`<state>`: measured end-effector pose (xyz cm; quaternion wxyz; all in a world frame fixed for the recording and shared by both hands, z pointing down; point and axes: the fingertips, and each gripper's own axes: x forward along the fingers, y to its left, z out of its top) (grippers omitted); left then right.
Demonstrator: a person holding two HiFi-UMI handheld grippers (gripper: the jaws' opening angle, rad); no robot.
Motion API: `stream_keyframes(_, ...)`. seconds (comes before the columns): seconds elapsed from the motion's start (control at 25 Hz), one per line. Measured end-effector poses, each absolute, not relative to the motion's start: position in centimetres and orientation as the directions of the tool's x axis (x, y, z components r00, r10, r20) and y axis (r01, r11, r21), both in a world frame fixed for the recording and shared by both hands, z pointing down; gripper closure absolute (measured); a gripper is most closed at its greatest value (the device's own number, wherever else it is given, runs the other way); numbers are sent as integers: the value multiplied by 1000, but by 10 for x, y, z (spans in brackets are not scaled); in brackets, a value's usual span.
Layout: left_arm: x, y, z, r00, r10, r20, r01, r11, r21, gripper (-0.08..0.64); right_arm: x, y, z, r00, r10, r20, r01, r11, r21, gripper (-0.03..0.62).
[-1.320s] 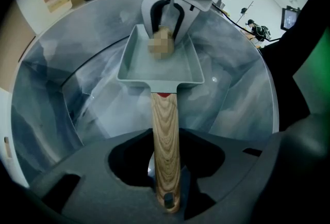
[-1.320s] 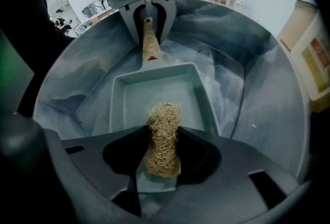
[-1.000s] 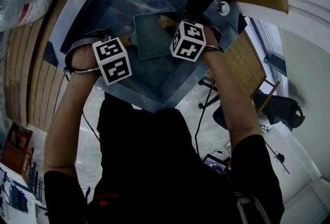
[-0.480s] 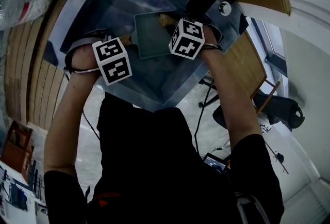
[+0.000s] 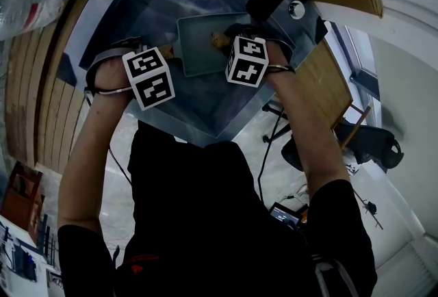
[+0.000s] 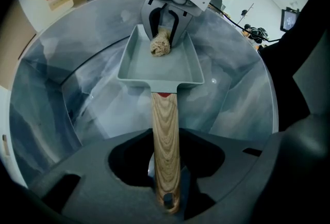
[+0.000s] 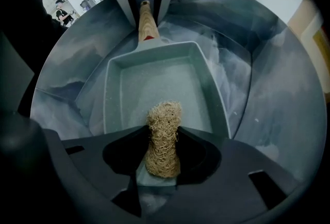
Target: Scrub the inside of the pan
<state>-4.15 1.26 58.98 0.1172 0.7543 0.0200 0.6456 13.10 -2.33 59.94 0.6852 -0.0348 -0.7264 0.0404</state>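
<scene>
pan (image 5: 202, 49): square, grey-green, sitting low in the steel sink (image 5: 157, 1). cannot tell if it rests flat on the sink floor or is lifted a little.
handle (image 6: 165, 130): wooden, points away from the pan toward the person's left side.
left gripper (image 6: 165, 179): jaws clamped on the far end of the handle, tilted steeply down. it is the only thing bracing the pan.
right gripper (image 7: 164, 163): points straight down over the pan, jaws pinched on the scrubber at its waist.
scrubber (image 7: 164, 135): tan fibre wad, free end sticking out past the jaws. the end looks to be down on the pan floor by the wall opposite the handle.
step: scrubbing looks under way, working the end farthest from the handle.
risk 1: wad is soft and gripped narrow. a hard push could fold it or pull it out of the jaws.
risk 2: pan is held only at the handle tip. a sideways stroke at the far end could swing or tip it, more so if the steel is wet.
risk 3: stroke is tight against the pan wall. an overrun would put the jaw tips on the rim, not fibre.
risk 4: corners near the handle may get missed if the strokes stay at this end.
</scene>
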Motion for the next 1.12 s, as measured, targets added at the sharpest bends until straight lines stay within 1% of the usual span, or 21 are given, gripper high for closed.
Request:
stream_keyframes(0.52,-41,13,590,163,179,970,-122,-972,200,403,131,12,596,-16,219,976,70,974,-217,428)
stream_keyframes(0.76,-41,12,590,163,176,971,-129,-972,198,403,132,20,595,6,244,970,91,966,-243,430)
stream_keyframes(0.92,-41,11,591,159,167,973,-124,-974,188,403,131,15,594,-5,232,973,75,970,-231,428)
stream_keyframes(1.12,-42,11,593,133,139,981,-101,-983,153,403,128,0,576,-66,164,984,10,987,-163,428)
